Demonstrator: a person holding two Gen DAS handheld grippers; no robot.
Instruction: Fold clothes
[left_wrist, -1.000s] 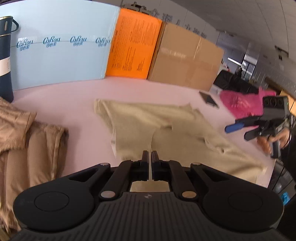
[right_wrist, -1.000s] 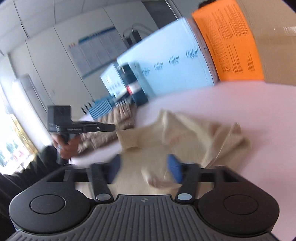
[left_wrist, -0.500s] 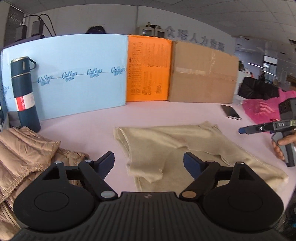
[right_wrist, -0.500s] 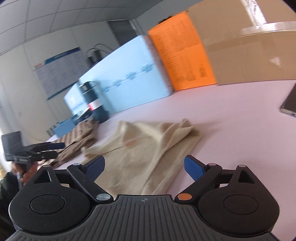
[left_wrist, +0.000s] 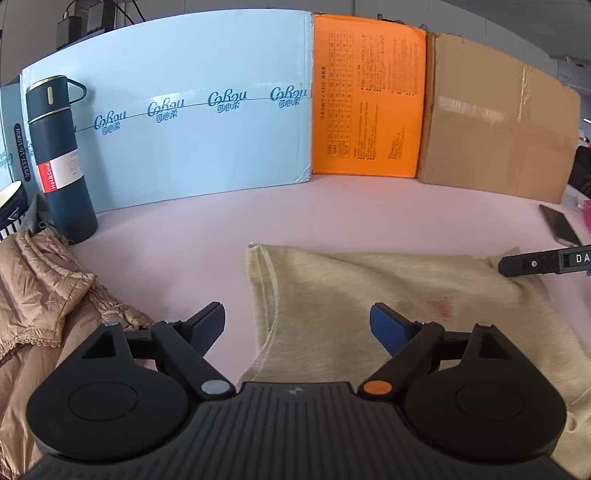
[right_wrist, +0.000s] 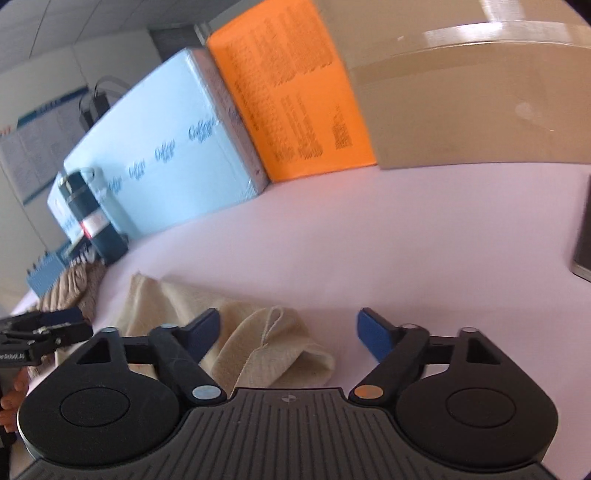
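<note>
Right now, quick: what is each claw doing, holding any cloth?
Left claw: open, jaws just widened, over the beige garment, gripping nothing.
Right claw: open, jaws just narrowed, garment's folded corner between them, not pinched.

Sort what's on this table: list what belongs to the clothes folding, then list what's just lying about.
For the folding:
- beige garment, lying partly folded
- tan quilted jacket, heaped at the left
- left gripper, jaws open
- right gripper, jaws open, just been closing, pads clear of the cloth

Lying about:
- dark thermos
- blue box
- orange box
- cardboard box
- phone
</note>
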